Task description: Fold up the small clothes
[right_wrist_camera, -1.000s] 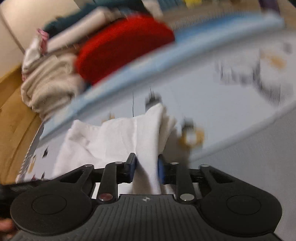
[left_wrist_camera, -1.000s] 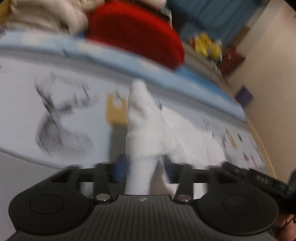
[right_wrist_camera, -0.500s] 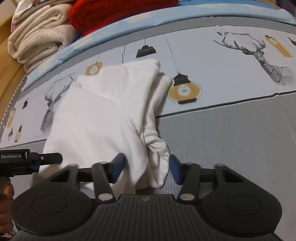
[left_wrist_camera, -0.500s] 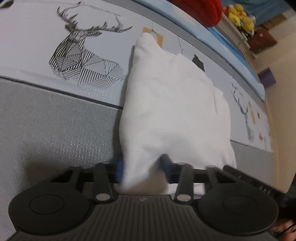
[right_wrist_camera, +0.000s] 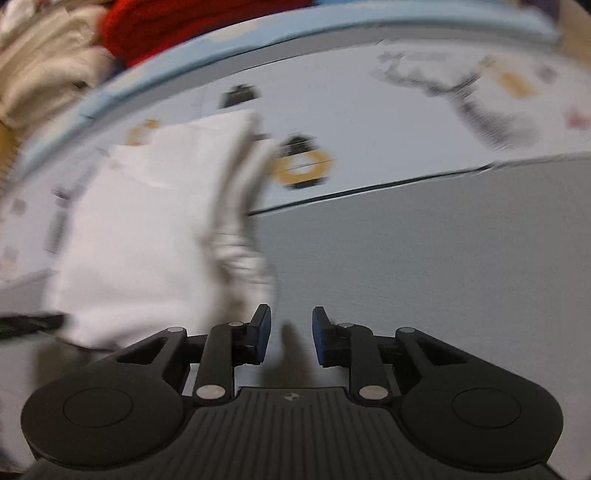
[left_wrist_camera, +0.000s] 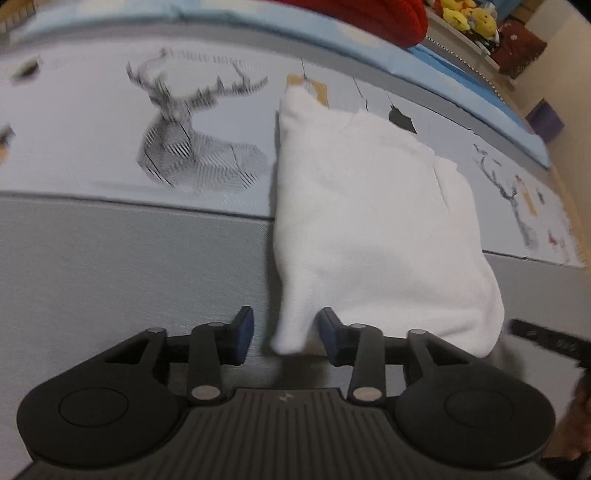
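Soft, even indoor light, no glare. Left view mostly sharp w/ slight blur on deer print (left_wrist_camera: 199,147) at 10 o'clock. Right view heavy motion smear, esp. white cloth (right_wrist_camera: 147,236). Fisheye bends edges in both.

Folded garment (left_wrist_camera: 369,229) lies on the mat (left_wrist_camera: 110,266), straddling the seam between its near plain band and the far printed band. Deer print (left_wrist_camera: 199,147) sits left of garment in left wrist view. Lantern print (right_wrist_camera: 301,168) sits just right of garment (right_wrist_camera: 147,229) in right wrist view. Left gripper (left_wrist_camera: 286,334) at garment's near left corner, corner tip between the jaws. Right gripper (right_wrist_camera: 290,338) just right of garment's near edge, over mat (right_wrist_camera: 443,258). Knit pile (left_wrist_camera: 369,14) behind the mat.
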